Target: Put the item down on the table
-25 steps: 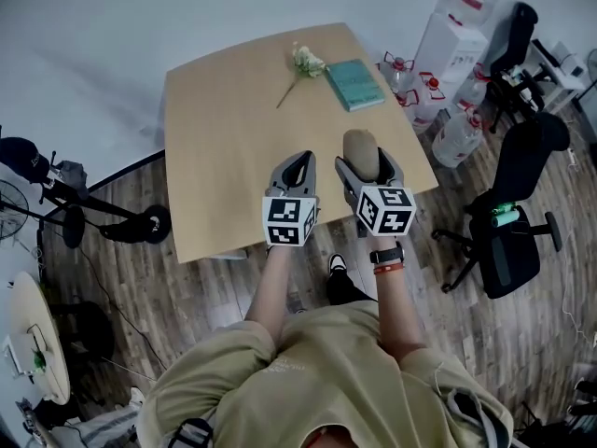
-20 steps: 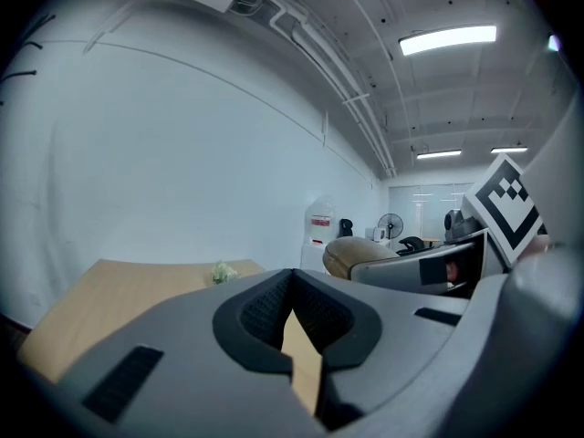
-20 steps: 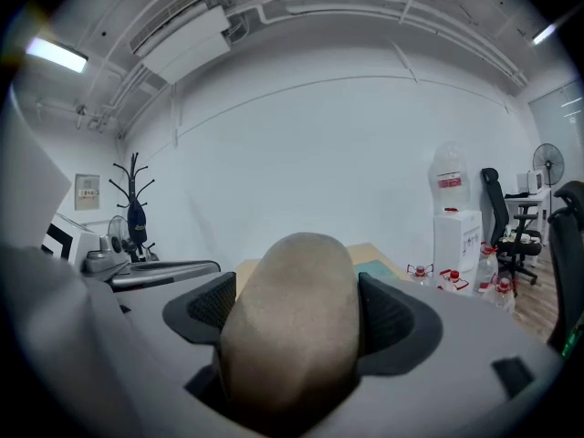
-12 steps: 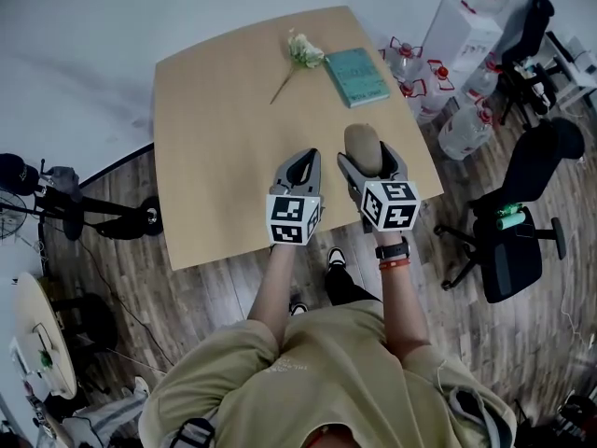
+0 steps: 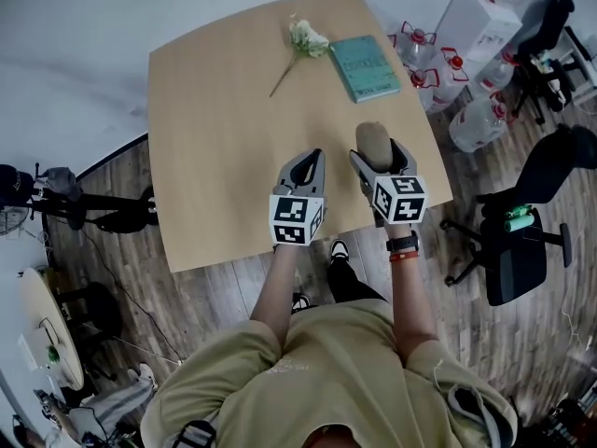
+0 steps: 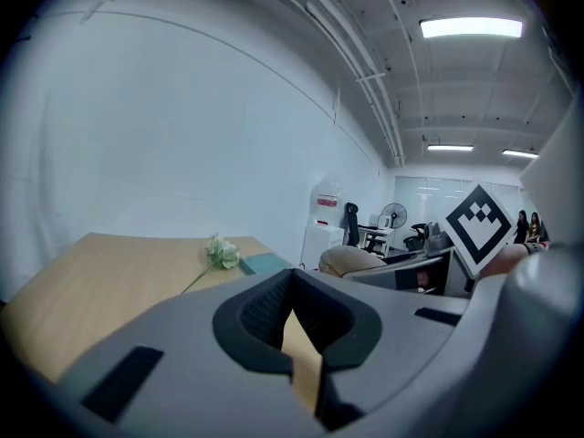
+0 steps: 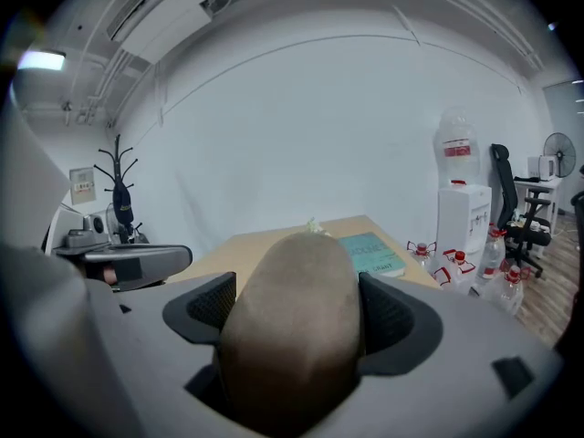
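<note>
Fingers, right gripper (image 5: 378, 153): pads (image 7: 398, 321) clenched on the brown oblong item (image 5: 373, 141), one on each flank, its rounded end poking past the tips.
Fingers, left gripper (image 5: 313, 161): pads (image 6: 259, 314) drawn together with nothing between them, only a thin wedge of tabletop showing through.
Arms: both forearms reach forward from the tan-shirted torso, side by side and roughly parallel; the right wrist wears a watch (image 5: 403, 245) and a red band.
Grippers' pose: both point away from the person over the near part of the table (image 5: 215, 157), marker cubes toward the body, the right one close to the table's right edge.
Item's place: over the near right part of the table; whether it touches the top cannot be told.
Middle of table: bare wood ahead of both grippers.
Far side of table: a white flower (image 5: 305, 37) with its stem slanting near-left, and just right of it a teal book (image 5: 366, 65) lying flat.
Beyond the right edge: water bottles (image 5: 438, 63) on the floor, a dispenser (image 5: 485, 12), and a black office chair (image 5: 522, 250).
</note>
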Demonstrator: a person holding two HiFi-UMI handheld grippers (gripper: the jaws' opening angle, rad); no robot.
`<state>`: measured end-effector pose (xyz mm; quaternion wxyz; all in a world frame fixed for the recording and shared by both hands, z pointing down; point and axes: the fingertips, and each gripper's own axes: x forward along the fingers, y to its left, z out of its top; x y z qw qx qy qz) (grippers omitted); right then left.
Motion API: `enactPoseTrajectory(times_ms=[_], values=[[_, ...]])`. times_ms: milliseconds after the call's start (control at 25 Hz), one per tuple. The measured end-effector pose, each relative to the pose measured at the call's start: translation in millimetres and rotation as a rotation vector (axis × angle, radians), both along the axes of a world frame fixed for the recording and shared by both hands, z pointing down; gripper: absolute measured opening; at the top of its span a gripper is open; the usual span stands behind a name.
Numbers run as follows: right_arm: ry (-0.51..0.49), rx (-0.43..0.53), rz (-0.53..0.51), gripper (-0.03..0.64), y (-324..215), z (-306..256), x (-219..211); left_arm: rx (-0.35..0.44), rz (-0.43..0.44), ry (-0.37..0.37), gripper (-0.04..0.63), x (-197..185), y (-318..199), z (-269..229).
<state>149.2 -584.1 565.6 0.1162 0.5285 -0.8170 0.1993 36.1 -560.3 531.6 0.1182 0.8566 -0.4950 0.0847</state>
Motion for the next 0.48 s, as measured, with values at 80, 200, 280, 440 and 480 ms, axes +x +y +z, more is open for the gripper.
enactPoseTrajectory(times_ms=[80,200,280,440,480], values=[[0.013,-0.016,-0.012,0.434,-11,14,7,-0.013,0.000,0.001,0.023,6,-9,9],[0.045,-0.044,-0.026,0.434,-27,38,18,-0.025,0.002,0.003,0.023,15,-22,20],[0.065,-0.063,-0.037,0.434,-39,54,25,-0.034,0.004,0.003,0.023,21,-32,26],[0.094,-0.102,-0.066,0.434,-56,83,32,-0.056,0.008,-0.001,0.023,29,-47,38],[0.104,-0.111,-0.072,0.434,-61,89,34,-0.063,0.009,-0.003,0.023,31,-51,41]])
